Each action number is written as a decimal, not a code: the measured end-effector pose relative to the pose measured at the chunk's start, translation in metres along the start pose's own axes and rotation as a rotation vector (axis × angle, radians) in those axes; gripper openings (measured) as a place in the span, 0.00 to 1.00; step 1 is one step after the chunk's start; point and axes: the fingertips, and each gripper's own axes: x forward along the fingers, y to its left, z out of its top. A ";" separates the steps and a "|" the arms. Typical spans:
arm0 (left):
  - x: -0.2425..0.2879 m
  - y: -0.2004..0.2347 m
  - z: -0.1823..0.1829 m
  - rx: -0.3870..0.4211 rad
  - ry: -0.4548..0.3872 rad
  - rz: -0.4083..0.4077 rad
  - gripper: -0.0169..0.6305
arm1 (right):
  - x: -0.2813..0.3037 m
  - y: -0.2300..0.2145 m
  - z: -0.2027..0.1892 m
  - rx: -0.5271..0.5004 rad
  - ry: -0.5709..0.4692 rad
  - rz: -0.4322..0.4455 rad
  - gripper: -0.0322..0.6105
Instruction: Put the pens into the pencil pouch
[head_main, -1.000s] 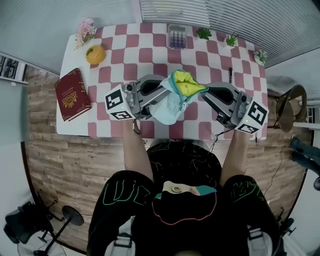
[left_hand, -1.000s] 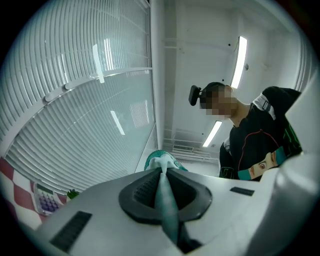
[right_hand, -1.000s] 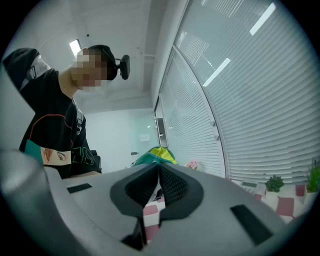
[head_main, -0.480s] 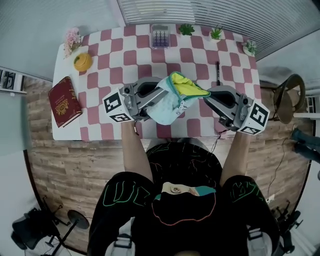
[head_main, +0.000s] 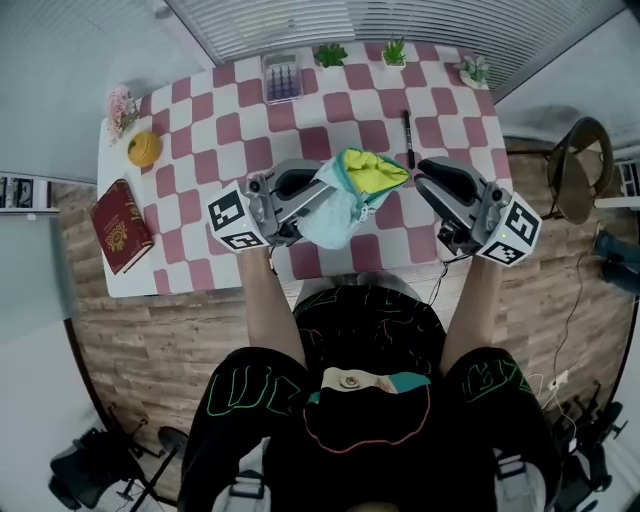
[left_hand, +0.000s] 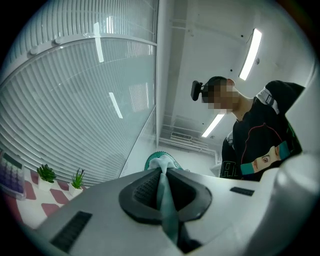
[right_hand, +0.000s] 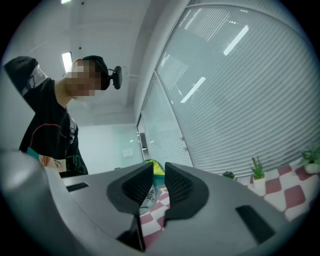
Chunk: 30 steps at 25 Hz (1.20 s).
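A pale blue pencil pouch (head_main: 345, 195) with a teal rim and yellow lining hangs above the checkered table (head_main: 200, 130). My left gripper (head_main: 320, 192) is shut on its left edge; in the left gripper view the teal fabric (left_hand: 163, 187) is pinched between the pads. My right gripper (head_main: 424, 170) is just right of the pouch. Its jaws have just been opening and stand apart, pressing on nothing. The pouch (right_hand: 155, 167) shows through their gap. A black pen (head_main: 408, 138) lies on the table behind the pouch.
A red book (head_main: 120, 225) and a yellow object (head_main: 144, 148) sit at the table's left. A calculator (head_main: 281, 77) and small potted plants (head_main: 330, 55) line the far edge. A chair (head_main: 578, 170) stands to the right.
My right gripper has let go of the pouch's right edge and its jaws have parted. The left gripper still holds the pouch. Both grippers have shifted across the table.
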 end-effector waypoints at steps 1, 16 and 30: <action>0.005 0.001 -0.002 -0.001 0.008 0.002 0.03 | -0.005 -0.008 0.002 0.013 -0.012 -0.031 0.16; 0.050 0.005 -0.026 0.007 0.029 0.073 0.03 | -0.059 -0.124 -0.015 0.165 0.103 -0.515 0.05; 0.045 -0.014 -0.054 -0.004 -0.018 0.217 0.03 | -0.035 -0.188 -0.073 0.190 0.484 -0.538 0.05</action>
